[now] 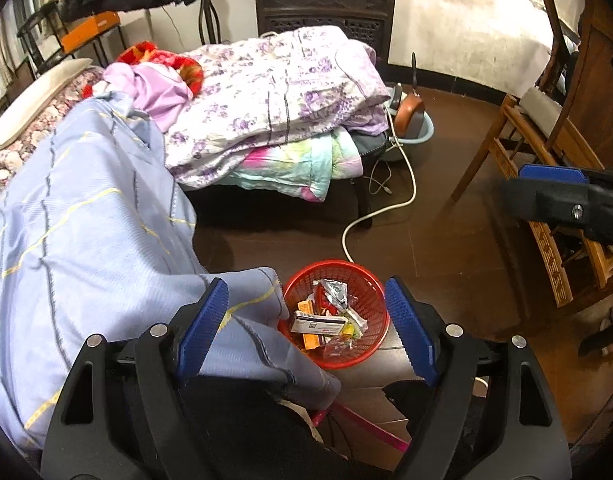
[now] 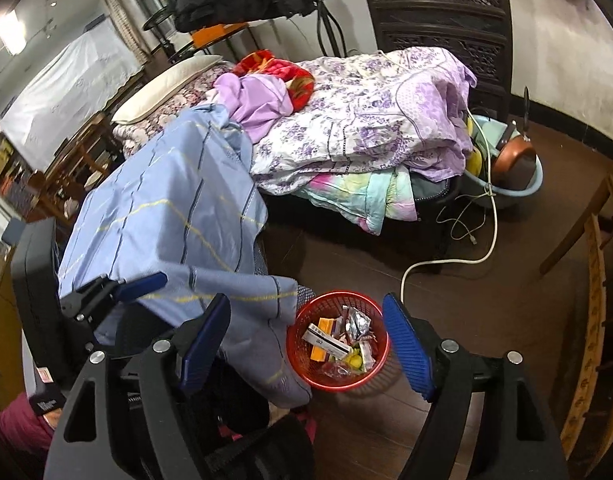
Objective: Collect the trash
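while both tongs gape empty, trash fills the red basket (image 1: 370,280).

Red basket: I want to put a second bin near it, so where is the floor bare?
Bare dark floor lies beyond the red basket, between it, the white cable and the wooden chair. The bed side is crowded: the blue sheet hangs against the basket's rim.

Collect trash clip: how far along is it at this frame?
Done: the red basket on the floor already holds boxes and wrappers. In hand: nothing; the left gripper and right gripper both stand open and empty above the basket. Left: no loose trash shows on the dark floor or blue sheet, so collecting looks nearly finished.
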The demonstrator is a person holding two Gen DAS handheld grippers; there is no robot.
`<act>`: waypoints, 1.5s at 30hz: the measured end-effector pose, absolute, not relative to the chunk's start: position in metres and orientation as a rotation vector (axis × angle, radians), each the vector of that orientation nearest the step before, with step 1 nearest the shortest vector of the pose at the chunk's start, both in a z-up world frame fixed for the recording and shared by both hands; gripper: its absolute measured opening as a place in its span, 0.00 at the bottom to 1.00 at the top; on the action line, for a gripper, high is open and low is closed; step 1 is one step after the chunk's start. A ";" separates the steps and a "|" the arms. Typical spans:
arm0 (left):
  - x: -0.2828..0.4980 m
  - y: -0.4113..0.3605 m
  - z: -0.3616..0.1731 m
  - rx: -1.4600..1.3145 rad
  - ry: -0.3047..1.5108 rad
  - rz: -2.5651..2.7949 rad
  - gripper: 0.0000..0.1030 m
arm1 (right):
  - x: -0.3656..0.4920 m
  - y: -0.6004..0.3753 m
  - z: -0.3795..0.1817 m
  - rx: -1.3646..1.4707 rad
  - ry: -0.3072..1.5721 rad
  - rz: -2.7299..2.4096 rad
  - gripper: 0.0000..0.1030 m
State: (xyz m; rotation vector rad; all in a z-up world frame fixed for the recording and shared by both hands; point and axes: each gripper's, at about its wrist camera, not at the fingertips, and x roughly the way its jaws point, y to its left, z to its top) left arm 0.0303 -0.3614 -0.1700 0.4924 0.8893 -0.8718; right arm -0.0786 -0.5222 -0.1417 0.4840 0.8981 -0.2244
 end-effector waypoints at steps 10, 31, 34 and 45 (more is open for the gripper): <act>-0.004 -0.342 -0.143 0.492 0.808 -0.834 0.79 | -0.102 -0.496 -0.123 0.421 0.901 -0.174 0.80; 0.006 -0.349 -0.181 0.524 0.899 -0.827 0.84 | -0.088 -0.499 -0.197 0.442 1.091 -0.276 0.89; 0.009 -0.356 -0.194 0.535 0.924 -0.832 0.83 | -0.086 -0.502 -0.208 0.449 1.109 -0.285 0.89; 0.021 -0.371 -0.223 0.546 1.008 -0.836 0.83 | -0.085 -0.515 -0.235 0.498 1.153 -0.313 0.89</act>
